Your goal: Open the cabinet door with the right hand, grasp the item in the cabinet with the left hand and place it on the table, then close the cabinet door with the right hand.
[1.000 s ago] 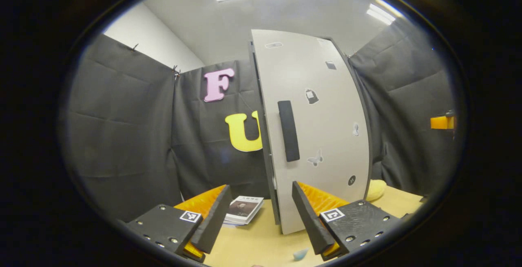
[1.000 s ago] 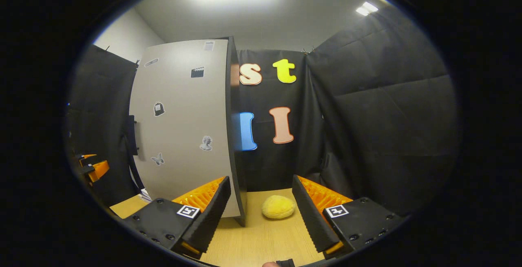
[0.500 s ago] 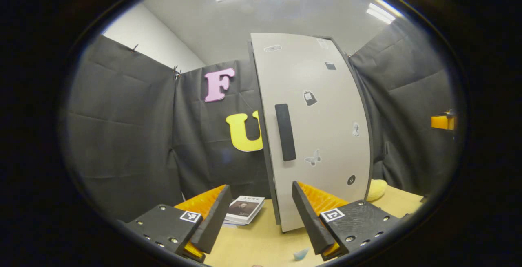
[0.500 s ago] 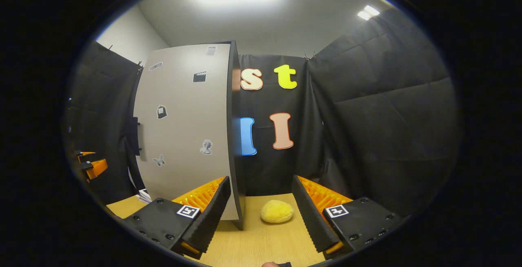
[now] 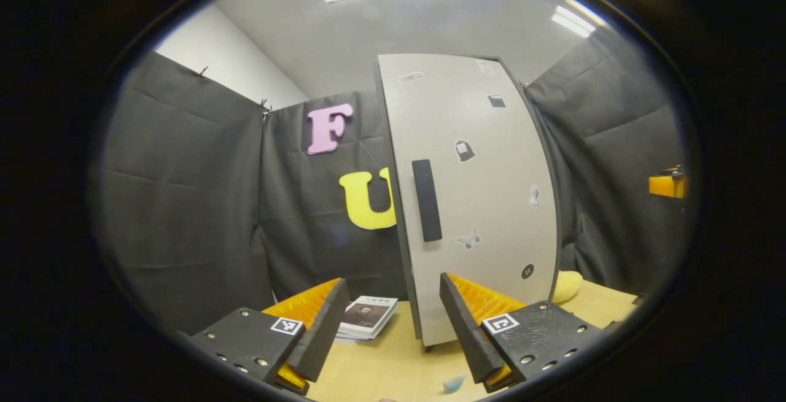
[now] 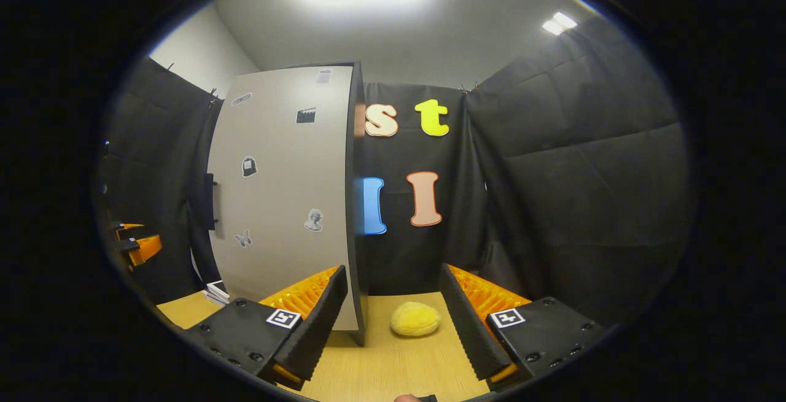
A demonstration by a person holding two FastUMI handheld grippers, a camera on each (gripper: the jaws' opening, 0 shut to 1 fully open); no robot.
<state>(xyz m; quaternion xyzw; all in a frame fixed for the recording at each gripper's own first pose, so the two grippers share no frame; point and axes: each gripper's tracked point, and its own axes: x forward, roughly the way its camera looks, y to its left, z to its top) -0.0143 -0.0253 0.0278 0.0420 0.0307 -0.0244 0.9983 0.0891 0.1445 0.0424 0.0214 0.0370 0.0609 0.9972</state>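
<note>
The tall grey cabinet (image 5: 479,205) with its shut door stands upright on the wooden table (image 6: 399,371), with bare tabletop before it, a book stack (image 5: 368,316) just left and a yellow sponge (image 6: 416,319) just right.

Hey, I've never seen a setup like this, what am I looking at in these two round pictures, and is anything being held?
No robot arm here: a person holds a two-finger gripper in each hand, and a fisheye camera rides on each one, looking forward along its fingers. The left gripper view shows the left gripper at the bottom, jaws apart and holding nothing. The right gripper view shows the right gripper, also open and holding nothing.

Both face a pale cabinet door with small stickers and a dark handle; it looks shut. On the wooden table lie a yellow soft object to the cabinet's right and a small stack of books to its left. At the left edge of the right gripper view, the other gripper is partly visible.
</note>
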